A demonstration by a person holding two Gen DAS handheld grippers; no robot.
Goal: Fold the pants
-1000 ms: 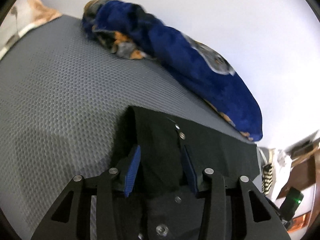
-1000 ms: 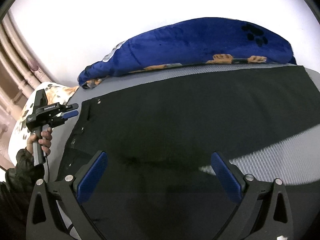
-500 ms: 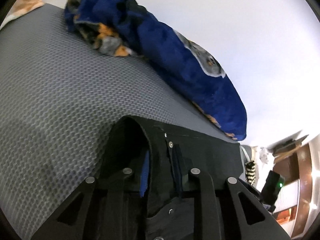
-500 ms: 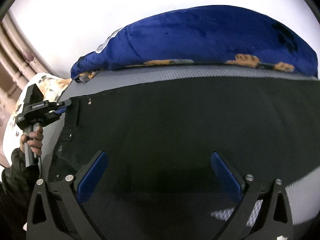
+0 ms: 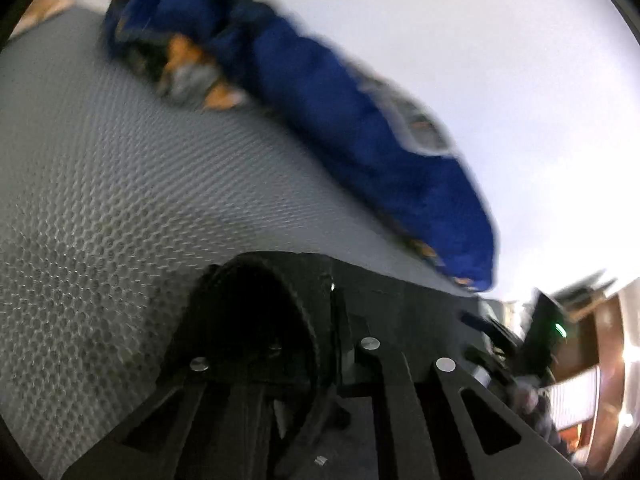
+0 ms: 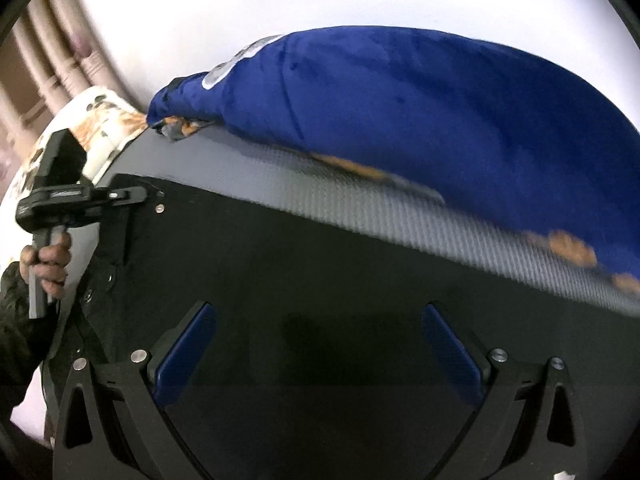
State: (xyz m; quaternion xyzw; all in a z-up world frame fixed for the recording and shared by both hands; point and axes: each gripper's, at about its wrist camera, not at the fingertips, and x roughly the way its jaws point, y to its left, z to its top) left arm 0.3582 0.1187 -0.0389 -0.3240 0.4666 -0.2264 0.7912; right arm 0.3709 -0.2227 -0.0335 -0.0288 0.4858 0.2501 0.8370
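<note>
pants: black | blanket: blue, orange patches | mattress: grey honeycomb

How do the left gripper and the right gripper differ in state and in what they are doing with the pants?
The left gripper is shut on the waistband of the pants; the right gripper is wide open and holds nothing. The left gripper sits at the pants' waistband corner by the snaps; the right gripper hangs over the middle of the fabric. Both are black, and both are over the grey bed.
</note>
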